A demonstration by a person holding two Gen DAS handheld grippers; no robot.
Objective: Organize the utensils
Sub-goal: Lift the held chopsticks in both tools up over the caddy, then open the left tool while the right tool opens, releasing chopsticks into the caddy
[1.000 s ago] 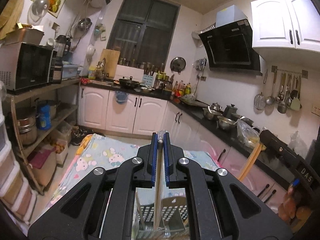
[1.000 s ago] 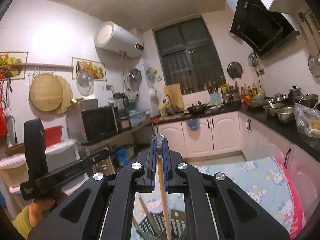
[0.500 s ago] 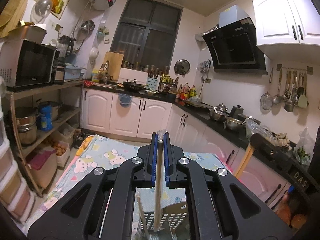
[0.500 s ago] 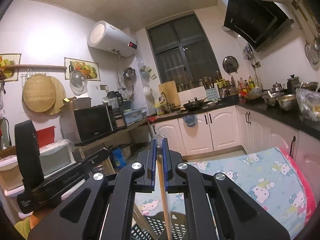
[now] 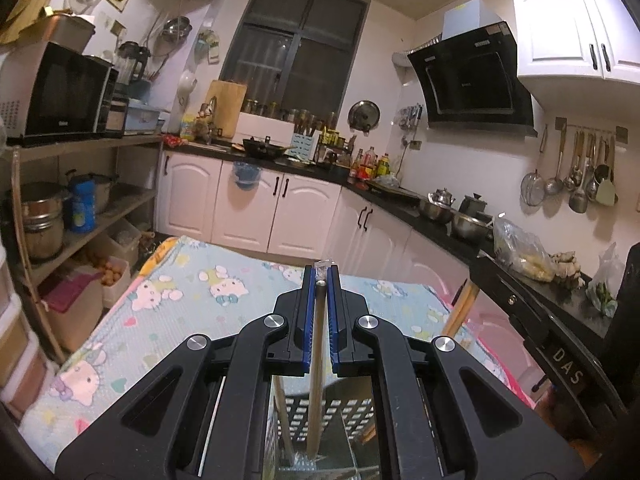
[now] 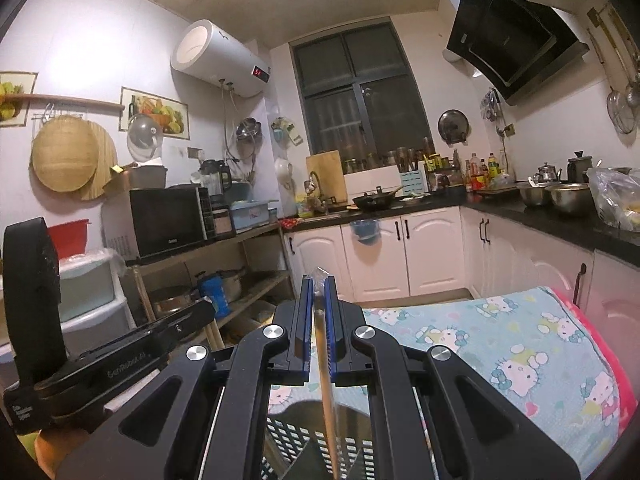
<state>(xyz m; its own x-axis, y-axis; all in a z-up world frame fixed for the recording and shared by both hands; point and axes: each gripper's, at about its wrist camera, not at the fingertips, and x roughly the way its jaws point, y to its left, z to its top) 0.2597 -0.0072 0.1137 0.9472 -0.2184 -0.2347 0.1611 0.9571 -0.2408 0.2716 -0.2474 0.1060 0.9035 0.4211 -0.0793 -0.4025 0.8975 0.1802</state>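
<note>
My left gripper [image 5: 320,276] is shut on a wooden chopstick [image 5: 315,380] that hangs straight down. Its lower end sits inside a perforated utensil holder [image 5: 348,412] just below the jaws. My right gripper [image 6: 319,285] is shut on a pale chopstick [image 6: 326,392], which also reaches down into the holder [image 6: 292,440]. In the left wrist view the right gripper's black body [image 5: 552,344] shows at the right with its stick [image 5: 460,312] slanting down. In the right wrist view the left gripper's body [image 6: 120,356] is at the left. The holder's inside is mostly hidden.
The holder stands on a table under a pale blue cartoon-cat cloth [image 5: 180,300]. A black counter [image 5: 460,236] with steel pots runs along the right, over white cabinets. A wooden shelf [image 5: 80,144] with a microwave and pots stands at the left.
Both grippers have sunk toward the table, each with its chopstick still clamped. The holder now fills more of the space under the jaws, and the sticks reach deeper into it.
</note>
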